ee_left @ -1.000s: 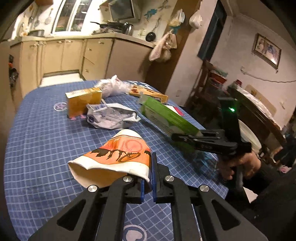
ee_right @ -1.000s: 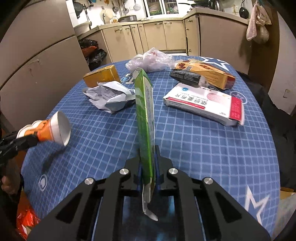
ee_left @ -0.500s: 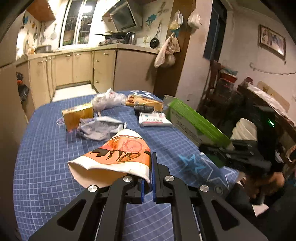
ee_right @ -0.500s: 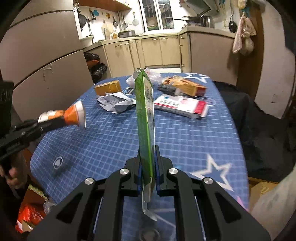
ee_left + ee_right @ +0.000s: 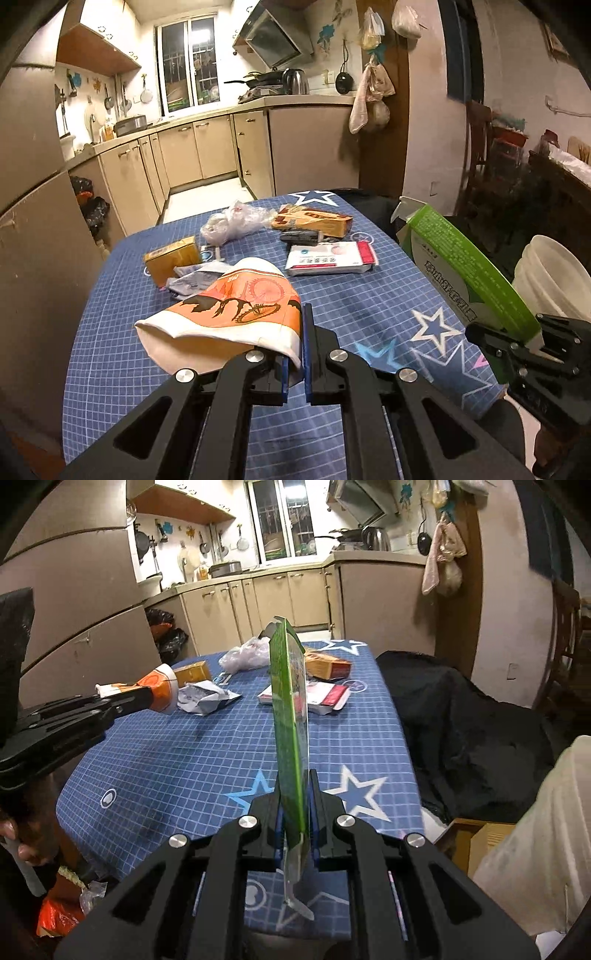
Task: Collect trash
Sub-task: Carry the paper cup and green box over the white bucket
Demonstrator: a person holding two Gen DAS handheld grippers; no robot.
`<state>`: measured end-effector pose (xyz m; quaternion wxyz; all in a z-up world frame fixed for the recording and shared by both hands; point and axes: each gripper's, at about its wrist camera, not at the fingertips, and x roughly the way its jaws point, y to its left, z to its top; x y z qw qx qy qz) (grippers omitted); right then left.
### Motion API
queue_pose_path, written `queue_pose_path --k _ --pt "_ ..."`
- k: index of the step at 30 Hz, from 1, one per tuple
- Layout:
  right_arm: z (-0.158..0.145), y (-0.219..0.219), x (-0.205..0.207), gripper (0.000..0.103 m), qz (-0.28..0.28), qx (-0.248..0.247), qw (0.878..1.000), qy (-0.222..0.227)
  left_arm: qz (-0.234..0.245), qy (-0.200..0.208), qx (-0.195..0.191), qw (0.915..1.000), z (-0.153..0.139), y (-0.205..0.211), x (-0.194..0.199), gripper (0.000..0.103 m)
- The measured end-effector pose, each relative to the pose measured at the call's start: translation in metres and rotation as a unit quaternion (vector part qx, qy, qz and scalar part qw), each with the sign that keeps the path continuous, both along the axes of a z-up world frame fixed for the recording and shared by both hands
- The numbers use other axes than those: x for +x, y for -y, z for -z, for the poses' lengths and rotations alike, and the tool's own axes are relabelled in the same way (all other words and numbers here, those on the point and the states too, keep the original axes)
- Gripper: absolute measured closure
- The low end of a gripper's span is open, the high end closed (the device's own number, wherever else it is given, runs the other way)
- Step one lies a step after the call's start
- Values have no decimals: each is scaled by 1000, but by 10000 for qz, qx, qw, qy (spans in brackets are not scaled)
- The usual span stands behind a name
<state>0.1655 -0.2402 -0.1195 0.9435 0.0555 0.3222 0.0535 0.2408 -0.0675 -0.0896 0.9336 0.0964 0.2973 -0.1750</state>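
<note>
Paper cup (image 5: pixel 229 314) orange, crushed (left claw (image 5: pixel 293 354) pinching rim).

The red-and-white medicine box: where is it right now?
The red-and-white medicine box lies flat on the blue checked tablecloth, right of centre in the left wrist view, just in front of a dark packet and the orange carton.

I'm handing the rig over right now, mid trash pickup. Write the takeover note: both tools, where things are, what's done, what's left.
Left tool: shut on the orange paper cup, held above the table.
Right tool: shut on the flattened green box, held edge-up over the near end of the table.
Still on the blue checked tablecloth: yellow box, crumpled white wrapper, clear plastic bag, orange carton, white-and-red medicine box.
Done: two pieces picked up.
Left: drop both, no bin positively identifiable; then collect the rest.
</note>
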Motion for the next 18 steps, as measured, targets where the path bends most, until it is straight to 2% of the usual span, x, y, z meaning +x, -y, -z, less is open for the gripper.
queue_pose_path --k 8,18 --pt "-12 24 -23 94 381 -44 9991 194 193 321 269 9989 -10 45 -17 96" --pt "-25 63 -53 94 948 -50 9947 390 685 590 491 9947 -17 104 -36 96"
